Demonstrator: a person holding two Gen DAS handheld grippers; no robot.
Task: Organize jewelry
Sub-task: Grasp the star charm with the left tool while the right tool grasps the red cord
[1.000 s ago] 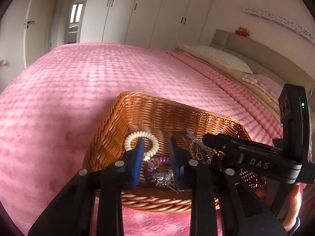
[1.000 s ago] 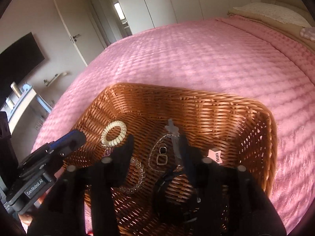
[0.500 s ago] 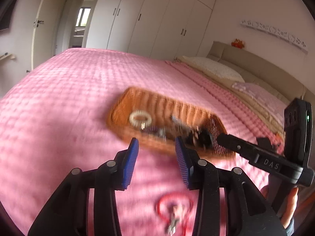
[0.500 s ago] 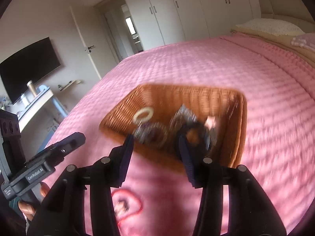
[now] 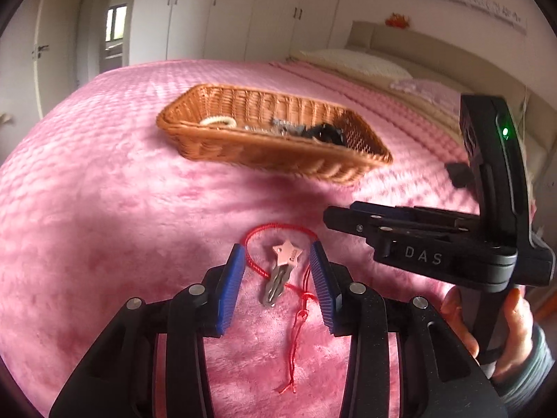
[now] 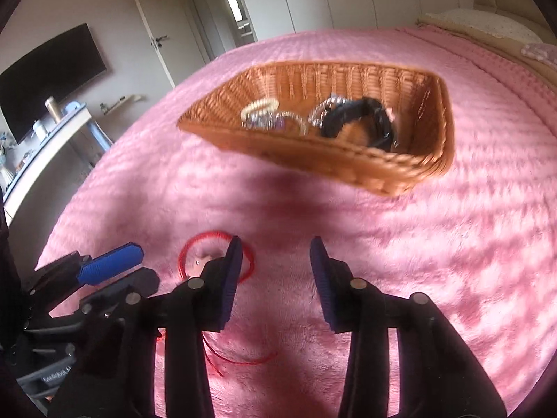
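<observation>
jaws of the left gripper [image 5: 276, 271] stand open, straddling the red string bracelet [image 5: 278, 240] and star clip [image 5: 281, 271] on the bed's near edge, ready to lift them to the basket [image 5: 271, 160]; the right gripper [image 6: 275, 271] is closing on nothing.

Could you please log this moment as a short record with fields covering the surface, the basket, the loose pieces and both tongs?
surface: pink bedspread
basket: wicker, holds a cream coil bracelet and a black band
loose pieces: red cord bracelet and star hair clip on the bedspread
left tongs: open, empty, flanking the clip
right tongs: closing, nothing between them
</observation>
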